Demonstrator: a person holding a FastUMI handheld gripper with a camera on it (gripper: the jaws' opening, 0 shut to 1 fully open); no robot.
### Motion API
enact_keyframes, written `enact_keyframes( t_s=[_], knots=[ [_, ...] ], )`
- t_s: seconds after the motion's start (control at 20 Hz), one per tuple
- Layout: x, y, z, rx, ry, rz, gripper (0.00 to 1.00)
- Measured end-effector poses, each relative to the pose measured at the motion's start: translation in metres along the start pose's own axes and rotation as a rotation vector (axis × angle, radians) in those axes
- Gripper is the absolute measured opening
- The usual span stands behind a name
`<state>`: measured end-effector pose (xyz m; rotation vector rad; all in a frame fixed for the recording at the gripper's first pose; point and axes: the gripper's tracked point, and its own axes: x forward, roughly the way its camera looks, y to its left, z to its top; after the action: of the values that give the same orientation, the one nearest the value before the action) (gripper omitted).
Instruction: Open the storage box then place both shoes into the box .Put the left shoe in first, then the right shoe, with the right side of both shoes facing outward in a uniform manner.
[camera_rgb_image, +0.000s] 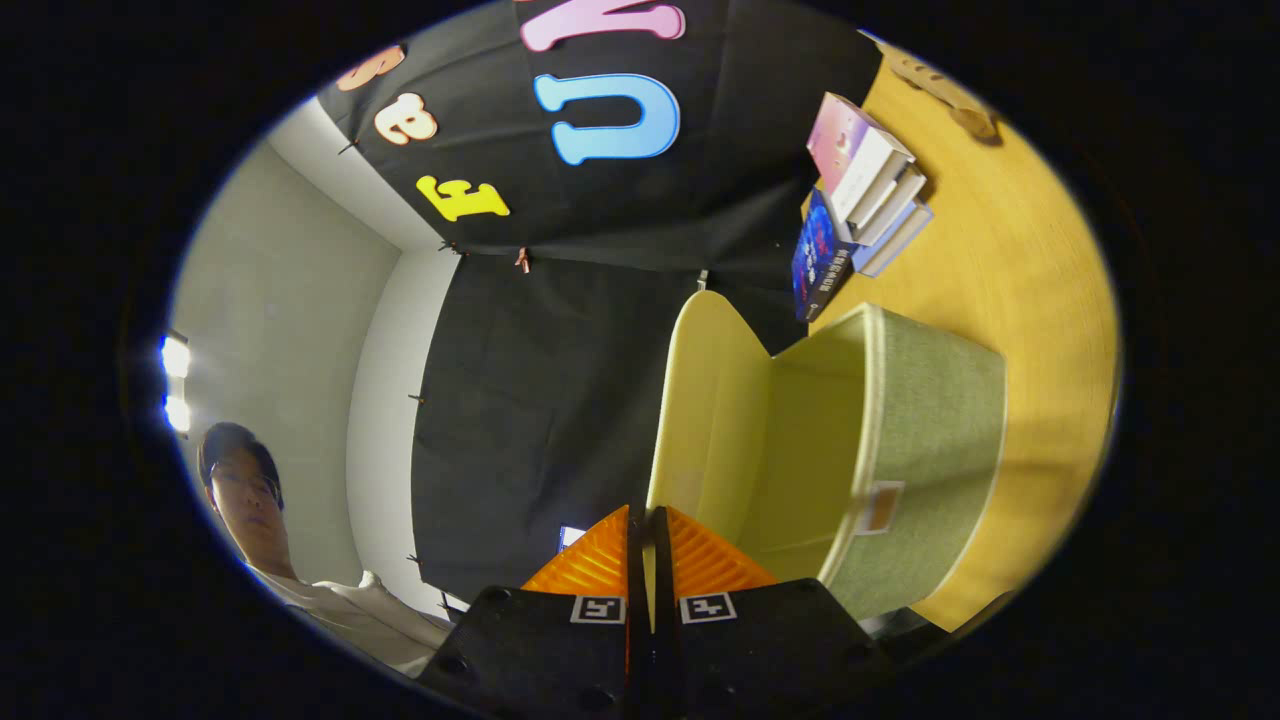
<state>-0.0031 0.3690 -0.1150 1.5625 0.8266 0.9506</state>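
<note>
A green fabric storage box (930, 430) stands on the yellow wooden table (1040, 270), and the whole scene appears tilted on its side. Its pale yellow lid (705, 400) is swung up and away from the box, showing the pale yellow inside (800, 470). My gripper (642, 512) has its two orange fingers (590, 565) pressed together on the free edge of the lid, and a thin pale strip of the lid shows between them. A small label (882, 505) sits on the front of the box.
A stack of books (865, 190) lies on the table beyond the box. Further off near the table's edge is a tan object (945, 90), too small to identify. A person (240, 490) in a white top stands beside the grey wall, below two bright lights (175, 385).
</note>
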Motion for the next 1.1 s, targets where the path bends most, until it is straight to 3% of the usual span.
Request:
enact_keyframes(
  t_s=[0.45, 1.1],
  knots=[
    [0.092, 0.067, -0.001, -0.175, -0.031, -0.021, 0.05],
    [0.215, 0.040, -0.034, -0.191, 0.052, -0.092, 0.05]
  ],
)
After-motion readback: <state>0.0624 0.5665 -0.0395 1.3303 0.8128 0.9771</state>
